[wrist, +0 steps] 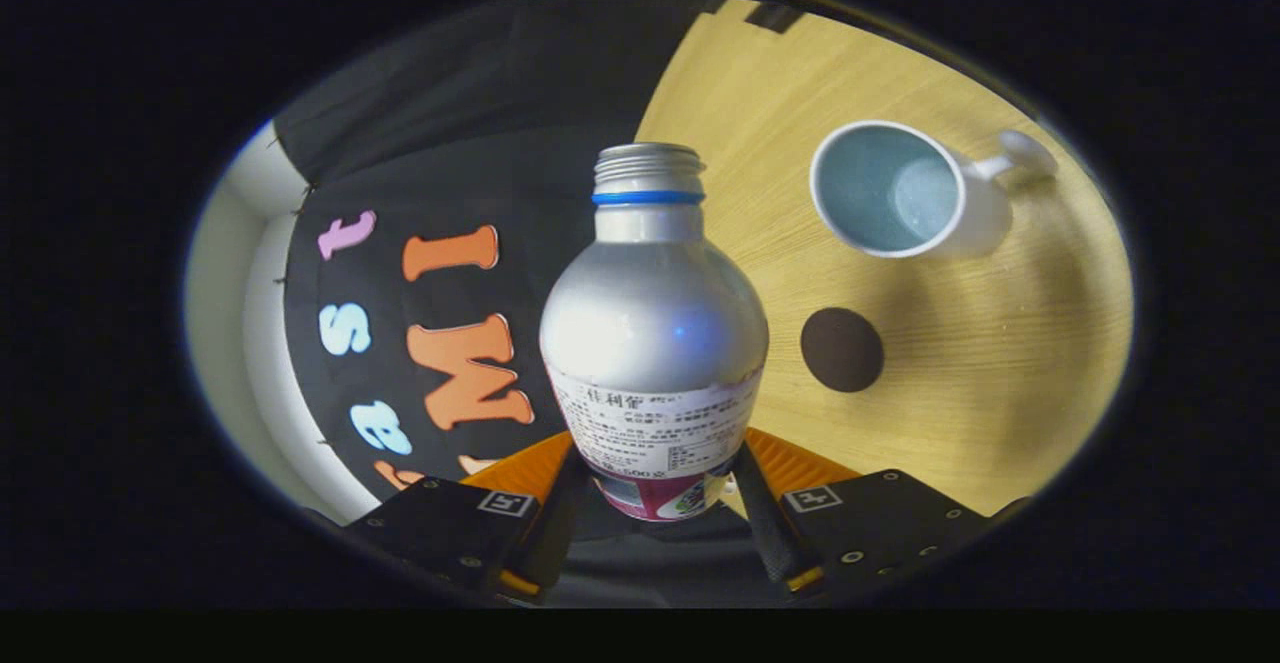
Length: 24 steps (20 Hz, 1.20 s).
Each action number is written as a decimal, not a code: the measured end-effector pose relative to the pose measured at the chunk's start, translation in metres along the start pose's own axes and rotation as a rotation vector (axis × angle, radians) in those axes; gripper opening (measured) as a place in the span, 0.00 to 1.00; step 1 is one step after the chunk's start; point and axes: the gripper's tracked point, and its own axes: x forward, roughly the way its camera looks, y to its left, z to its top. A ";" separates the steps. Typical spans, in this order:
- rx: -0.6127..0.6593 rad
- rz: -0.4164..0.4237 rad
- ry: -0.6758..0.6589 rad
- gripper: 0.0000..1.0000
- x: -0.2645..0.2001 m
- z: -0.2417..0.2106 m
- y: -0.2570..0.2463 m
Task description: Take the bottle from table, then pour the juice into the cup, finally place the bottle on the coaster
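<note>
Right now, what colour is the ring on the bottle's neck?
Blue ring on the silver bottle, gripper view.

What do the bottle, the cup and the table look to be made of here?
Bottle, gripped between the jaws of the gripper: likely aluminium, matte silver with soft glare, threaded open neck, paper-like label.
Cup: probably glazed ceramic, white and smooth with a handle; plastic cannot be ruled out.
Table: light wood grain, either real wood or laminate.
</note>
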 end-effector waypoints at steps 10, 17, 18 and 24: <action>-0.685 -0.096 -0.108 0.76 0.003 0.027 -0.006; -1.201 -0.205 -0.186 0.76 0.032 0.036 -0.016; -1.262 -0.207 -0.188 0.76 0.036 0.034 -0.015; -1.502 -0.262 -0.178 0.76 0.065 0.030 -0.034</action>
